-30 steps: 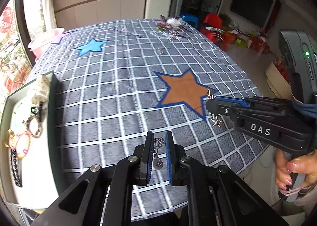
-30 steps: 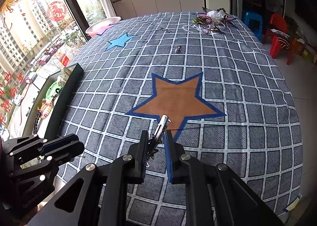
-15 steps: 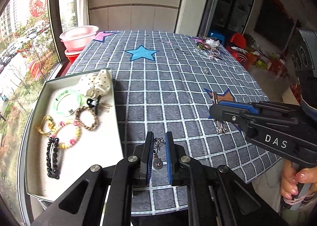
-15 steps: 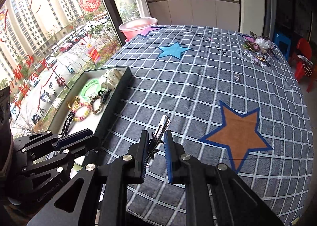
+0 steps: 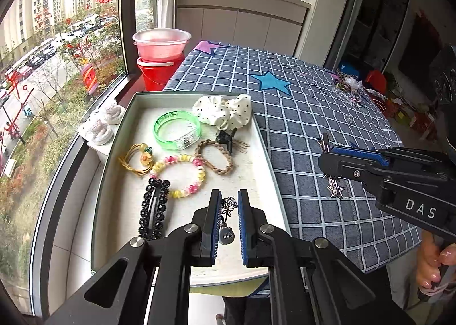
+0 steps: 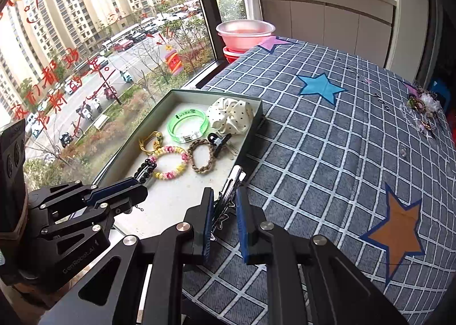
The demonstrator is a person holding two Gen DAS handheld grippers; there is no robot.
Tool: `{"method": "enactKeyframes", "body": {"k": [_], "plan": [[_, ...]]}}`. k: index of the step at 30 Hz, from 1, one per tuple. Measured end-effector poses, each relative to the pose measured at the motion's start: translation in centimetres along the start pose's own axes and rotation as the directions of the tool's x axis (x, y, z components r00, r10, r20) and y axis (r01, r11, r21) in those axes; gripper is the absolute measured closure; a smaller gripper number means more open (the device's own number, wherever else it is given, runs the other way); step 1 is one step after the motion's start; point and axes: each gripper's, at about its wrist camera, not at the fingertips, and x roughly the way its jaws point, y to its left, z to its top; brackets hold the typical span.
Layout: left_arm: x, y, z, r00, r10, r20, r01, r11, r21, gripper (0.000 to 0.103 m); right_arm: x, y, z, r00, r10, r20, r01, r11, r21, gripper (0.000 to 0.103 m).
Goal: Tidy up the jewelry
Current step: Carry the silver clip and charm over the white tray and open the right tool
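Observation:
My left gripper (image 5: pixel 228 208) is shut on a small dark metal pendant (image 5: pixel 227 218) with a hanging silver charm, held above the near end of the white-lined tray (image 5: pixel 268 154). My right gripper (image 6: pixel 223 202) is shut on a silver hair clip (image 6: pixel 231 186) with star charms and hovers over the tray's right rim (image 6: pixel 248 142); the left wrist view shows it at the right (image 5: pixel 330 151). In the tray lie a green bangle (image 5: pixel 176 129), a dotted white scrunchie (image 5: pixel 222 111), a pink and yellow bead bracelet (image 5: pixel 178 174), a braided tie (image 5: pixel 213 156) and a black clip (image 5: pixel 154 216).
The tray stands at the left edge of a grey checked tablecloth (image 6: pixel 327 154) beside a window. More jewelry is heaped at the far right of the table (image 6: pixel 421 108). A pink basin on a red bucket (image 5: pixel 159 60) stands past the tray. A person's hand (image 5: pixel 433 265) grips the right handle.
Both grippers swung left from over the orange star to the tray, each still holding its piece. The tray has come from the left edge to the middle of both views.

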Motion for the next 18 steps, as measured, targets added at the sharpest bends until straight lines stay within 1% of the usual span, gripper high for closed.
{"method": "enactKeyframes", "body": {"k": [8, 18], "plan": [[0.9, 1.9, -0.6, 1.0, 0.012, -0.027, -0.012, 1.0, -0.012, 0.084, 2.7, 2.7, 1.0, 0.999, 0.029, -0.042, -0.031, 0.999, -0.042, 0.086], [2.5, 2.7, -0.9, 0.997, 0.025, -0.068, -0.026, 1.0, -0.011, 0.084, 5.6, 3.2, 1.5, 0.993, 0.059, -0.104, -0.063, 0.997, -0.043, 0.086]]}}
